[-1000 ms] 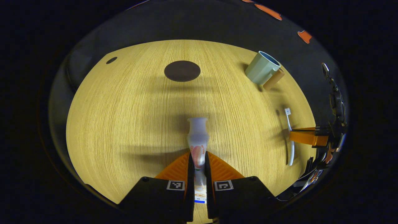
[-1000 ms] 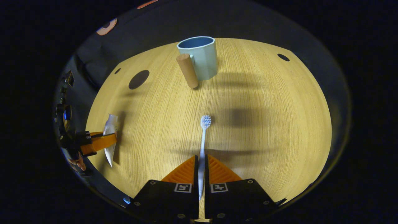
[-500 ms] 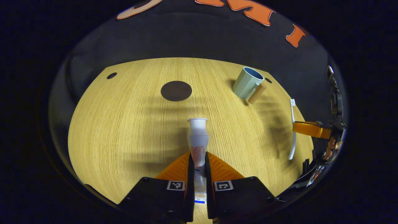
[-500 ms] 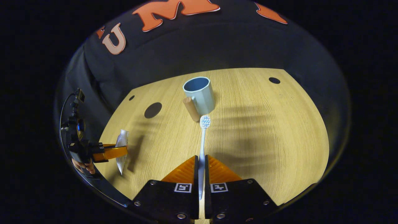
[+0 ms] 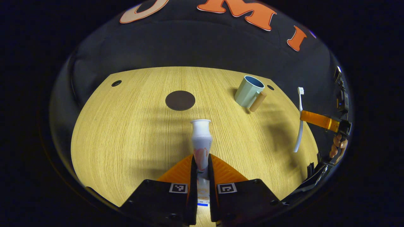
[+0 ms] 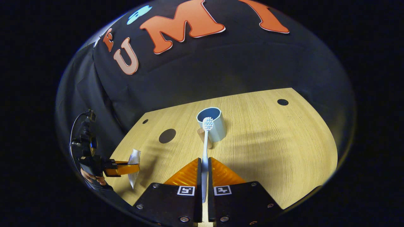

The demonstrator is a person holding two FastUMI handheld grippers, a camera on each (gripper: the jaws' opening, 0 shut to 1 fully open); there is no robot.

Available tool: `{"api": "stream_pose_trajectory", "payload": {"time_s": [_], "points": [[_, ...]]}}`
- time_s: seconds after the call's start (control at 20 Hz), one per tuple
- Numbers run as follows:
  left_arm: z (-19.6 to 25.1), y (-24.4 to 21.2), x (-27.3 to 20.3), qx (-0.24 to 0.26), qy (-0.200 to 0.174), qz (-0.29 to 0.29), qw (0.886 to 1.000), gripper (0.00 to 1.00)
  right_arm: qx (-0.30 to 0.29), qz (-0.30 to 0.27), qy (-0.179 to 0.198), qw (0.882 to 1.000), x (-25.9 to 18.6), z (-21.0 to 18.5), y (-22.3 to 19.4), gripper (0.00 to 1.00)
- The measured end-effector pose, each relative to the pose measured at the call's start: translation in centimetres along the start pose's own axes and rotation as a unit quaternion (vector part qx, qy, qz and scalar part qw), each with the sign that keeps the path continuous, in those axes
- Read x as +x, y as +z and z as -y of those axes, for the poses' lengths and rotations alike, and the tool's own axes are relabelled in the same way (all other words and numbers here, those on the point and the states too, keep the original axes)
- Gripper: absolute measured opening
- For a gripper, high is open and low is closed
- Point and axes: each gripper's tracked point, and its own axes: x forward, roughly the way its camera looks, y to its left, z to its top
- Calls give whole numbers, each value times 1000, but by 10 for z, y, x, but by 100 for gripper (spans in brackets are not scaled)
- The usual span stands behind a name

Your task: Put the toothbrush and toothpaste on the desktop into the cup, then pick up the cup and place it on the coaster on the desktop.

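**Both items lifted, ready for the cup**

We hold the toothpaste [image 5: 201, 143] clamped in our left gripper [image 5: 201, 164], cap end forward, above the desktop [image 5: 126, 132]. Our right gripper [image 6: 204, 164] pinches the toothbrush [image 6: 205, 142], bristles forward, lined up with the cup [image 6: 213, 124], likely so it can drop straight in. The coaster [image 5: 180, 100] lies bare, well left of the cup.

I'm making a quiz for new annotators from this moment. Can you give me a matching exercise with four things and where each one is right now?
Things:
1. toothpaste
2. toothbrush
3. cup
4. coaster

Places:
A. lying flat and bare on the desktop
B. clamped in the right gripper
C. standing on the desktop, nothing in it
D. clamped in the left gripper

Pairs: 1-D, 2-B, 3-C, 4-A
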Motion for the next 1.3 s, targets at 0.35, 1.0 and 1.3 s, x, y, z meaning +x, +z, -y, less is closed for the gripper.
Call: {"api": "stream_pose_trajectory", "payload": {"time_s": [0.35,1.0,1.3], "points": [[-1,0,-3,-6,-6,8,1000,20,-2,88,13,996,2,-4,44,8],[-3,5,-13,-5,0,13,1000,20,-31,213,18,976,24,-8,105,7],[-3,7,-16,-2,10,12,1000,20,-20,247,29,968,42,-8,131,7]]}}
